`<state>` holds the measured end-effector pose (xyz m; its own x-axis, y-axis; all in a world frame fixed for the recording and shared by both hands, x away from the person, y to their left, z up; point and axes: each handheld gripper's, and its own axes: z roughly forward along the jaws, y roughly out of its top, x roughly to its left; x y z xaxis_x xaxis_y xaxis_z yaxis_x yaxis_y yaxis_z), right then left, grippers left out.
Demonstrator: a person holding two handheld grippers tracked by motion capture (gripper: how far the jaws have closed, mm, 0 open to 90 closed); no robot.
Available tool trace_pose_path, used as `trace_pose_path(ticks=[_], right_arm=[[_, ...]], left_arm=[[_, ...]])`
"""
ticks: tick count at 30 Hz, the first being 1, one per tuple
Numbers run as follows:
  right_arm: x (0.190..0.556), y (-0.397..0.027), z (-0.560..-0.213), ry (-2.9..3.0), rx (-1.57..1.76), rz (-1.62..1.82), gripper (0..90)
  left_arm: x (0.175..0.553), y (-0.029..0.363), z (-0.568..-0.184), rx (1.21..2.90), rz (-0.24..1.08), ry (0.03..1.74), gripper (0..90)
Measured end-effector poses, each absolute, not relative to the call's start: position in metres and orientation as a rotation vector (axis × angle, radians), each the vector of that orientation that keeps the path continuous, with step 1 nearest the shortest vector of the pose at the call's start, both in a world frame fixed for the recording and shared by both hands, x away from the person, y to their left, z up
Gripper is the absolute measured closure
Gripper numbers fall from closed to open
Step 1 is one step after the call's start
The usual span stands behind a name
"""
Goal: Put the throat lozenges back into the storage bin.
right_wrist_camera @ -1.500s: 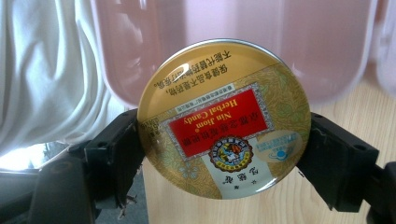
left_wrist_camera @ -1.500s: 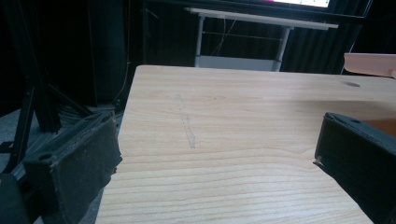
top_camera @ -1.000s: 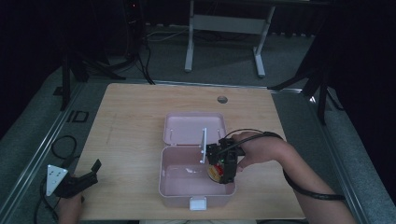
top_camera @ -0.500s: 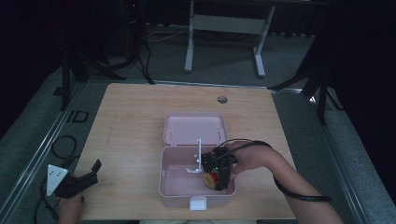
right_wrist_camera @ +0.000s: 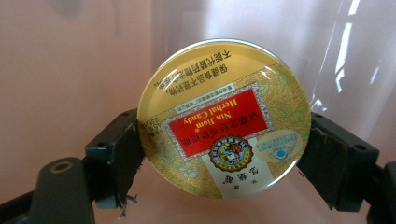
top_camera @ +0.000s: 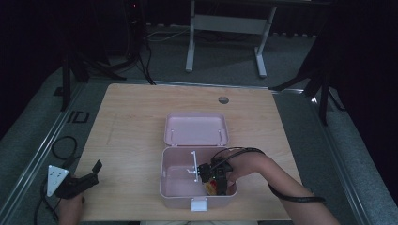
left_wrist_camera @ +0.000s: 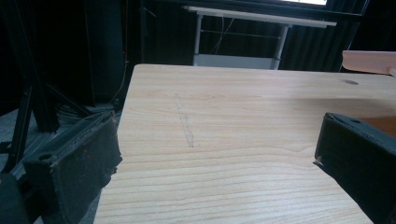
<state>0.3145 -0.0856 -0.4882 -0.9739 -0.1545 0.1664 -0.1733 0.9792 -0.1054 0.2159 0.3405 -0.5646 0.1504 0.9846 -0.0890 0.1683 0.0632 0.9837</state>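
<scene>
An open pink plastic box [top_camera: 163,174] sits at the table's near middle, its lid [top_camera: 196,129] laid flat behind it. My right gripper [top_camera: 213,182] reaches down into the box's right part, beside a white divider [top_camera: 193,164]. It is shut on a round gold and red herbal candy tin [top_camera: 211,188]. In the right gripper view the tin [right_wrist_camera: 224,119] stands on edge between the two jaws of the right gripper [right_wrist_camera: 224,149], with the pink box wall [right_wrist_camera: 60,70] behind. My left gripper [top_camera: 86,177] rests open at the table's near left corner, and in its own view the left gripper [left_wrist_camera: 217,149] holds nothing over bare wood.
A white latch [top_camera: 198,204] sticks out at the box's front. A round cable hole [top_camera: 223,100] lies at the back of the table. A metal stand [top_camera: 225,23] is on the floor beyond. Cables [top_camera: 61,145] lie along the left edge.
My right gripper has carried the tin toward the table's near edge and lower into the box. The left gripper has stayed put.
</scene>
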Motion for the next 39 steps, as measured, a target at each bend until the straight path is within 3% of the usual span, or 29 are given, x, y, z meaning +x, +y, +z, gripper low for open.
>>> trace_pose_path(ticks=[16,22,31,39], right_arm=[[0.316,-0.087,-0.485,-2.957,0.233,0.179,17.9],[0.317,-0.094,-0.455,-2.997,0.223,0.055,16.2],[0.322,-0.144,-0.391,-3.061,0.133,-0.327,13.5],[0.330,-0.201,-0.392,-3.071,-0.045,-0.423,13.6]], left_arm=[[0.216,0.341,-0.565,1.336,0.953,1.242,0.3],[0.216,0.341,-0.565,1.335,0.953,1.243,0.3],[0.216,0.341,-0.565,1.333,0.952,1.244,0.3],[0.216,0.340,-0.565,1.335,0.957,1.246,0.3]])
